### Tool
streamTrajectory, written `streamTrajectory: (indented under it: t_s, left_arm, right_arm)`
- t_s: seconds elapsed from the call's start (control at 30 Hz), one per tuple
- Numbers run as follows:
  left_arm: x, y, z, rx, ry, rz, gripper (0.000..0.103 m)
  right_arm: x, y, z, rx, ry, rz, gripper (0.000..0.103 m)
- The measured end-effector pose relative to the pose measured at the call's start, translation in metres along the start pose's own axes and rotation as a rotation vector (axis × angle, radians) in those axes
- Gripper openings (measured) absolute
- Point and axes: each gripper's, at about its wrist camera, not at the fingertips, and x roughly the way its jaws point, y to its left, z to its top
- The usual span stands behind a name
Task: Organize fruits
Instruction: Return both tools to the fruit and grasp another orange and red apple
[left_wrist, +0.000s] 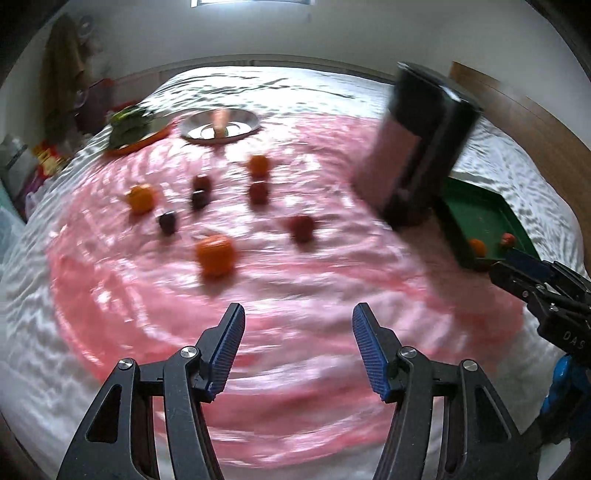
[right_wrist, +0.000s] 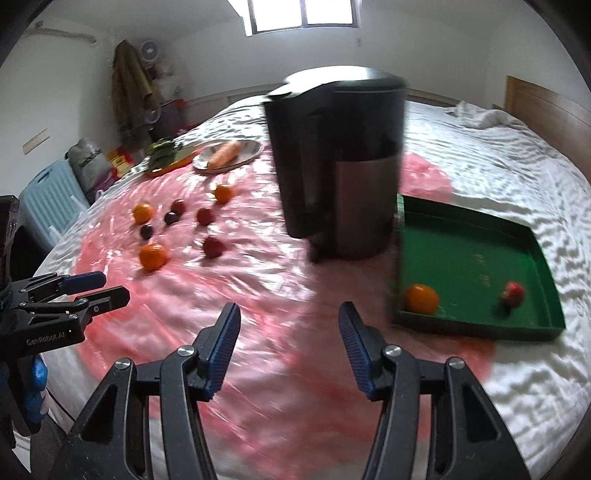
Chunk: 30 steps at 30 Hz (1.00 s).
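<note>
Both tools are hovering above the bed (right_wrist: 498, 177), over its pink sheet (right_wrist: 258, 314). The left hand-held gripper (left_wrist: 298, 332) is standing with its jaws wide apart and nothing between them; the right hand-held gripper (right_wrist: 289, 330) is likewise spread and holding nothing.

Ahead of the left hand-held gripper, 8 loose fruits are lying scattered on the pink sheet: 3 oranges, the nearest orange (left_wrist: 215, 254) just ahead and slightly left, and 5 dark red or purple fruits, among them a red fruit (left_wrist: 301, 227) ahead and slightly right. To the right of the right hand-held gripper, a green tray (right_wrist: 476, 328) is already holding an orange (right_wrist: 422, 298) and a reddish fruit (right_wrist: 512, 292). A dark jug (right_wrist: 340, 166) is standing ahead, between the scattered fruit and the tray.

The fruits are looking small, round and light, likely to roll on the soft bedding. The oranges are probably firm enough for a squeeze across the widest part; the darker ones may bruise, so a gentler close from above would suit them.
</note>
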Motion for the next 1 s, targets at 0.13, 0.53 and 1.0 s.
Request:
streamTrajectory:
  t_s: [0.13, 0.53, 1.0]
  left_arm:
    - [0.002, 0.031, 0.001, -0.03, -0.001, 0.032, 0.055]
    - [0.054, 0.077, 0.028, -0.09, 0.043, 0.041, 0.059]
    - [0.111, 0.081, 0.04, -0.067, 0.111, 0.061, 0.059]
  right_arm:
    - [0.015, 0.023, 0.008, -0.032, 0.01, 0.037, 0.098]
    - [0.086, 0.08, 0.045, -0.114, 0.049, 0.11, 0.098]
    - [0.171, 0.09, 0.065, -0.143, 0.141, 0.124, 0.097]
